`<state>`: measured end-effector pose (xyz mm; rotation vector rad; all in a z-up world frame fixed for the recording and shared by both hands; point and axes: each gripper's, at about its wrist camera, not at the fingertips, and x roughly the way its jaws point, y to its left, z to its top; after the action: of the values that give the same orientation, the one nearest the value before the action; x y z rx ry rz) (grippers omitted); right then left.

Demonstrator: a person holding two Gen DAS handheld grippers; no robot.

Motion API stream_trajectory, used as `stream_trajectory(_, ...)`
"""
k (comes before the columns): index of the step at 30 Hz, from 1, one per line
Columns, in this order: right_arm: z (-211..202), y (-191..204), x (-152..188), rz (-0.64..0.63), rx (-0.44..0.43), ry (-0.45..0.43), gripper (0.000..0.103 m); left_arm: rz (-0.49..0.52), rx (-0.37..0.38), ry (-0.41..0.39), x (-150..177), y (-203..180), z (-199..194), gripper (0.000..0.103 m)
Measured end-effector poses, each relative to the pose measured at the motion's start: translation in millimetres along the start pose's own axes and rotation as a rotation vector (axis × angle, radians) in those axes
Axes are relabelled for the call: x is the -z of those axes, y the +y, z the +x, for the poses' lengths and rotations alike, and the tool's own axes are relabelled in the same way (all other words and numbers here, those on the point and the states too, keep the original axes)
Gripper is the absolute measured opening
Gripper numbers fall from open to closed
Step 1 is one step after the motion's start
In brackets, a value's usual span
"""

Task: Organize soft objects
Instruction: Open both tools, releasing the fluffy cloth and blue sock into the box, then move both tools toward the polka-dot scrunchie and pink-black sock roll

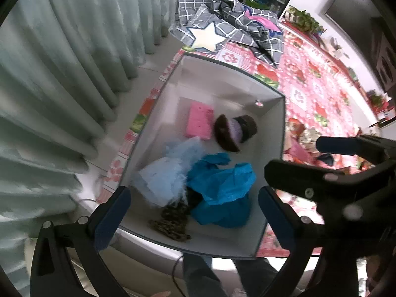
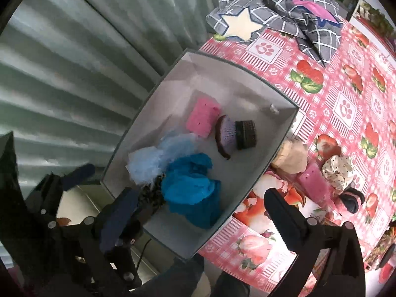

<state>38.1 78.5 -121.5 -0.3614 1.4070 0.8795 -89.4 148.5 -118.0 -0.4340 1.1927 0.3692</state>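
A white box [image 1: 271, 123] [image 2: 247, 94] stands at the table's corner. In it lie a pink sponge [image 1: 199, 121] [image 2: 201, 117], a brown and lilac knitted piece [image 1: 234, 132] [image 2: 234, 136], pale blue mesh [image 1: 168, 173] [image 2: 153, 158], a bright blue cloth [image 1: 222, 188] [image 2: 190, 188] and an olive knitted piece [image 1: 173, 219]. My left gripper [image 1: 194, 217] hangs open above the box's near end, nothing between its pads. My right gripper [image 2: 200, 220] [image 1: 304, 158] is open beside it over the box's right rim, also holding nothing.
On the strawberry tablecloth [image 2: 346, 104] right of the box lie a beige soft item [image 2: 292, 158], a pink sponge-like piece [image 2: 314, 180], a dotted scrunchie [image 2: 339, 170] and a dark item [image 2: 351, 199]. A grey checked cloth with a star [image 2: 272, 12] lies behind. Curtains [image 1: 61, 86] hang left.
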Motion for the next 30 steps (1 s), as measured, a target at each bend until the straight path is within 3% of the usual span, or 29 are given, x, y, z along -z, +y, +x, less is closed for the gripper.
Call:
stream_trajectory(10,-28,-25,3,0.075,-0.004,-0.034,0.103,0.053,0.040,-0.023,-12,-24,-14,0.103)
stream_trajectory(14,-51,-51,8,0.135,-0.010,-0.060,0.103,0.069,0.093,-0.010,-17,-38,-16,0.103)
stream_trajectory(17,-74,-84,16,0.216,-0.029,-0.087,0.103,0.071,0.161,0.010,-21,-48,-16,0.103)
stream_trajectory(20,-93,-120,24,0.307,-0.043,-0.109,0.103,0.049,0.281,0.039,-25,-60,-16,0.103)
stream_trajectory(23,-109,-163,36,0.407,-0.045,-0.132,0.103,0.046,0.342,0.019,-29,-72,-20,0.103)
stream_trajectory(30,-105,-244,58,0.554,-0.002,-0.110,0.103,0.156,0.292,0.038,-40,-115,-13,0.103)
